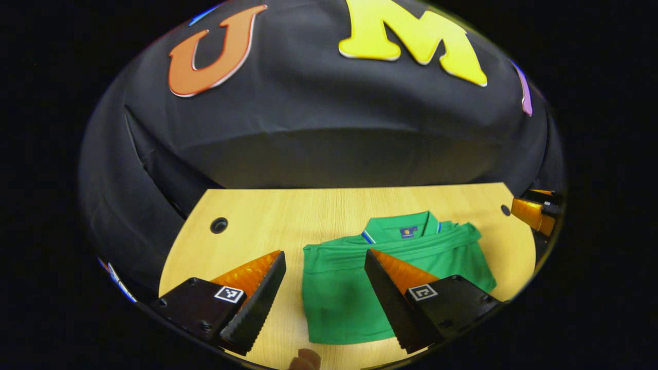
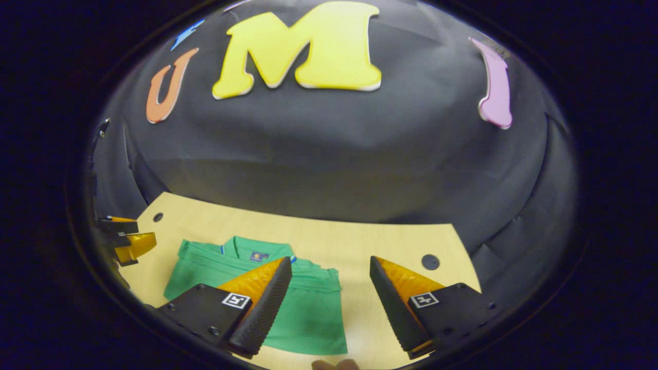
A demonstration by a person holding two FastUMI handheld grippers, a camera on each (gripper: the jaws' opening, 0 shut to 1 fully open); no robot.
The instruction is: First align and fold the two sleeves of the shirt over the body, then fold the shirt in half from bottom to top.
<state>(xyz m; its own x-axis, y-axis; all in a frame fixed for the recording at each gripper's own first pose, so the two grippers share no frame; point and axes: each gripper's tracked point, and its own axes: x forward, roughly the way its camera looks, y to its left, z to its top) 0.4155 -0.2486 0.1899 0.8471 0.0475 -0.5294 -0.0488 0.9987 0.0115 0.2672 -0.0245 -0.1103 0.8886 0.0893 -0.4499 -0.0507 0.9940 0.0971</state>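
Left tool wide, above shirt

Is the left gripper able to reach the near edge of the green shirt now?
Probably yes. The left gripper is open above the green shirt, whose near edge lies bare on the table, nothing between.
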